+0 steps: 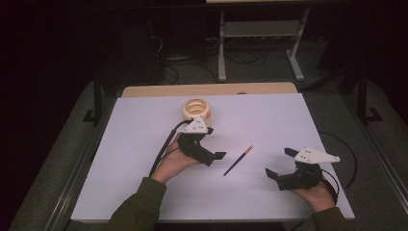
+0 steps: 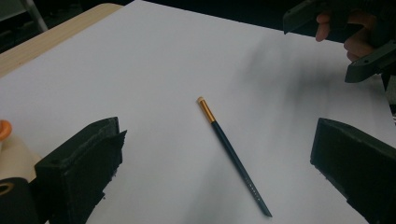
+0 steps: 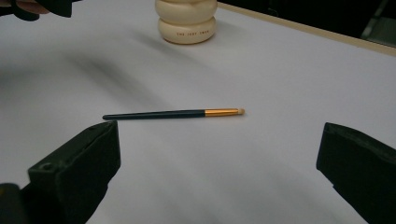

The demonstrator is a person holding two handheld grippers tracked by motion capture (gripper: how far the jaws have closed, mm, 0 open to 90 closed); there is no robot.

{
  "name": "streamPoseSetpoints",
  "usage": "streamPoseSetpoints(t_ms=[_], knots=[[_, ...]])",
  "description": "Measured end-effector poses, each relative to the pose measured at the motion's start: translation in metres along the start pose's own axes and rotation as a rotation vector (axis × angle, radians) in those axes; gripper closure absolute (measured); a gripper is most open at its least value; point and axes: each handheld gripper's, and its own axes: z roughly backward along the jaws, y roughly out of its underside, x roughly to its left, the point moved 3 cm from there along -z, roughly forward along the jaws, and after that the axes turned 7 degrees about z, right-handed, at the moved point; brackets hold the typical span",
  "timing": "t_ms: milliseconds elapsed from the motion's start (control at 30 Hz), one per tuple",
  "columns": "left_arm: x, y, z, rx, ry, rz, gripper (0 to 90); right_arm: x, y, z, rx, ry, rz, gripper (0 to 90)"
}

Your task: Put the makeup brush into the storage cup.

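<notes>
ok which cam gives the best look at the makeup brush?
Right gripper view: the brush lies side-on between the open jaws, with its dark handle, gold ferrule and pale tip all sharp. The left gripper view shows it whole too, but lengthwise and foreshortened. In the high view it is a small thin diagonal line.

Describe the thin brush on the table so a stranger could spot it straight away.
Start at the white table and look between the left gripper and the right gripper. There lies the brush, flat and untouched. It is thin and dark with a gold band near its tip, unlike the round cream holder farther back.
</notes>
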Motion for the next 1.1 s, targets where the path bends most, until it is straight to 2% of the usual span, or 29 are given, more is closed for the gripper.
streamPoseSetpoints(t_ms=[433,800,1100], knots=[[-0.003,-0.006,-0.018,0.021,0.02,-0.017,1.6,0.0,0.0,0.0,-0.001,-0.001,0.001,0.0],[-0.004,-0.015,-0.032,0.027,0.032,-0.013,1.7,0.0,0.0,0.0,-0.002,-0.001,-0.002,0.0],[-0.002,-0.019,-0.042,0.066,0.01,-0.013,1.7,-0.001,0.0,0.001,-0.002,-0.001,-0.003,0.0]])
